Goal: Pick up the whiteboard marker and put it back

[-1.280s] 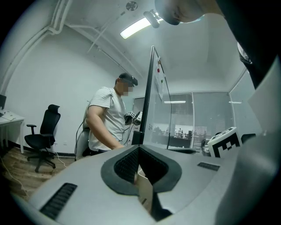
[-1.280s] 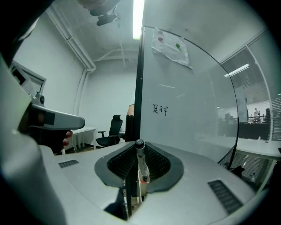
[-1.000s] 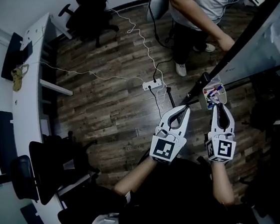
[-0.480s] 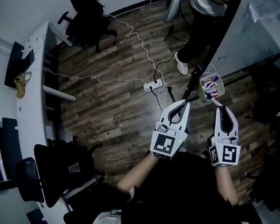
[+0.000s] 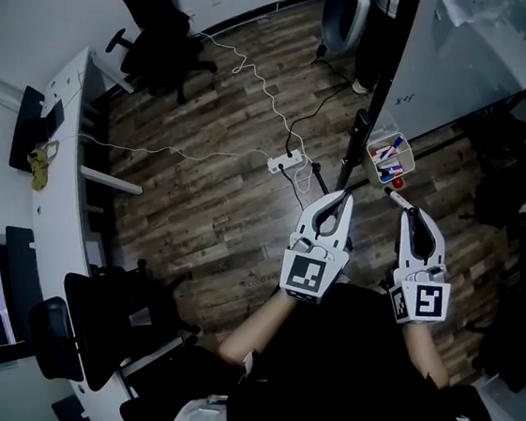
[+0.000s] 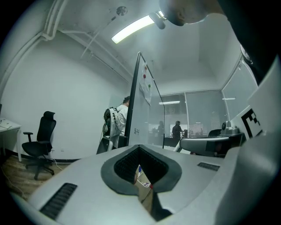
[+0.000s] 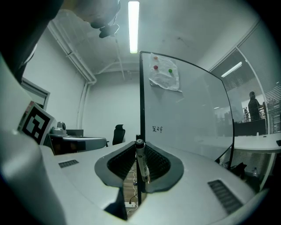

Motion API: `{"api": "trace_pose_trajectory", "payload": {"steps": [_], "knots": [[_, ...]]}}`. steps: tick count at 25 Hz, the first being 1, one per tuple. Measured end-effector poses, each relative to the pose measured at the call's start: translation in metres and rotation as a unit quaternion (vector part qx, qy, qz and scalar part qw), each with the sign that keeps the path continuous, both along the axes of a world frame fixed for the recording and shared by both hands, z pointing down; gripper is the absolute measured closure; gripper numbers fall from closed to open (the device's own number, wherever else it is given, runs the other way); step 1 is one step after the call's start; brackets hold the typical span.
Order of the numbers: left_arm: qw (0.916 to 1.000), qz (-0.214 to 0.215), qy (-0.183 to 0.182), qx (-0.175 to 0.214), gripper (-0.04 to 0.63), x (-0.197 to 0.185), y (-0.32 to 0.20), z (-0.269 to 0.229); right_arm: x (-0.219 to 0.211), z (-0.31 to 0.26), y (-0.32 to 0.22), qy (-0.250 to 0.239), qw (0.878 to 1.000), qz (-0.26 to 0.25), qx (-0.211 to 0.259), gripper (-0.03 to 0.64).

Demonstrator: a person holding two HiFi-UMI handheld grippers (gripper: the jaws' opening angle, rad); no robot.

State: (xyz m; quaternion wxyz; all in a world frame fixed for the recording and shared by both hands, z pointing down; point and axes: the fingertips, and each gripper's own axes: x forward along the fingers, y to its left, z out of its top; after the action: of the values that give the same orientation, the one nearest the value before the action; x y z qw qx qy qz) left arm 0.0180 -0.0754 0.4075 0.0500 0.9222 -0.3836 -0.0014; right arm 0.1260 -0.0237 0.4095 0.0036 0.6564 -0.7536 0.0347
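My right gripper [image 5: 407,215] is shut on a whiteboard marker [image 5: 395,198], whose tip sticks out past the jaws toward the tray. In the right gripper view the marker [image 7: 141,164] stands nearly upright between the pads, in front of the whiteboard's edge. A clear tray [image 5: 390,158] with several coloured markers hangs at the foot of the whiteboard [image 5: 470,40], just beyond the marker's tip. My left gripper [image 5: 341,203] is level beside the right one, shut and holding nothing. Through the slit below its tips in the left gripper view, part of the tray [image 6: 143,182] shows.
A power strip [image 5: 286,161] with trailing cables lies on the wooden floor ahead. An office chair [image 5: 163,37] stands at the back, a long white desk [image 5: 59,162] runs along the left. A person [image 6: 117,118] stands by the whiteboard's far end in the left gripper view.
The standing person has slid out of the head view as it shifted. My right gripper with the marker now sits a little short of the tray instead of overlapping it.
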Motion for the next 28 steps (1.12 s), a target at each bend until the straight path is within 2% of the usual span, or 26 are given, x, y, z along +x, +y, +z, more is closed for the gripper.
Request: {"api": "trace_pose_trajectory", "payload": {"steps": [4, 8, 11, 14, 17, 24, 28], "knots": [[0.9998, -0.009, -0.020, -0.002, 0.596, -0.002, 0.003, 0.003, 0.001, -0.002, 0.006, 0.001, 1.000, -0.001, 0.003, 0.538], [0.9999, -0.012, 0.004, -0.003, 0.596, -0.002, 0.011, -0.001, 0.001, -0.004, 0.014, 0.001, 1.000, -0.007, 0.008, 0.538], [0.9998, -0.012, -0.011, 0.007, 0.595, -0.001, 0.018, -0.003, 0.001, -0.004, 0.021, 0.001, 1.000, -0.012, 0.010, 0.539], [0.9998, -0.016, 0.003, 0.007, 0.596, 0.004, 0.025, -0.005, 0.003, -0.004, 0.027, 0.000, 1.000, -0.017, 0.011, 0.539], [0.9997, -0.019, -0.006, 0.010, 0.595, 0.006, 0.035, -0.006, 0.005, -0.004, 0.034, -0.002, 1.000, -0.022, 0.011, 0.539], [0.9995, -0.026, 0.001, 0.018, 0.595, 0.010, 0.056, -0.014, 0.010, -0.006, 0.050, -0.008, 1.000, -0.025, 0.015, 0.538], [0.9993, -0.028, -0.015, 0.019, 0.595, 0.007, 0.069, -0.010, 0.014, -0.007, 0.060, -0.014, 0.999, -0.025, 0.016, 0.540]]}}
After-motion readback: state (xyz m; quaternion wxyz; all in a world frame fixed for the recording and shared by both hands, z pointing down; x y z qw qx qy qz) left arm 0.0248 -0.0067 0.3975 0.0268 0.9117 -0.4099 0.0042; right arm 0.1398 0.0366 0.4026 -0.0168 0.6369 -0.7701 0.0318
